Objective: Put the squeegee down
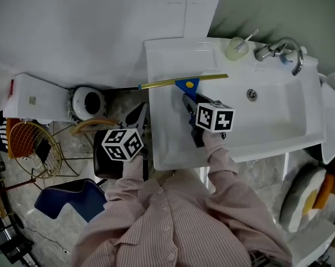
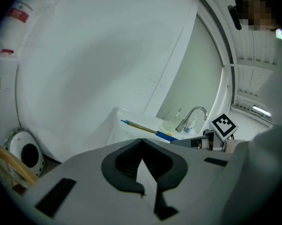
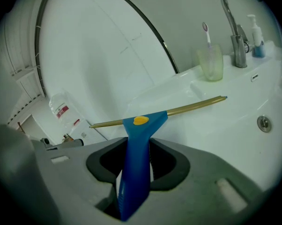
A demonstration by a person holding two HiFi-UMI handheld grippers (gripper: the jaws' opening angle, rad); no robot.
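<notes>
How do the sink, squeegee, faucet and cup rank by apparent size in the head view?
1. sink, by far the largest.
2. squeegee, its long blade crossing the sink's left part.
3. faucet.
4. cup, smallest, though only slightly smaller than the faucet.

Support 1: white washbasin (image 1: pixel 173 149), centre-right of the head view. On its back ledge, upper right: pale cup (image 1: pixel 236 47) upright with a toothbrush in it, chrome faucet (image 1: pixel 279 52), small bottle (image 3: pixel 256 29) just beside the faucet. Squeegee (image 1: pixel 184 83) blade crosses the basin's left rim; contact cannot be told.

Support 2: tiled floor (image 1: pixel 120 102), left of the basin. On it: round white appliance (image 1: pixel 89 102) at centre left, orange wire basket (image 1: pixel 31 143) at the left edge, dark blue object (image 1: pixel 73 199) at lower left.
</notes>
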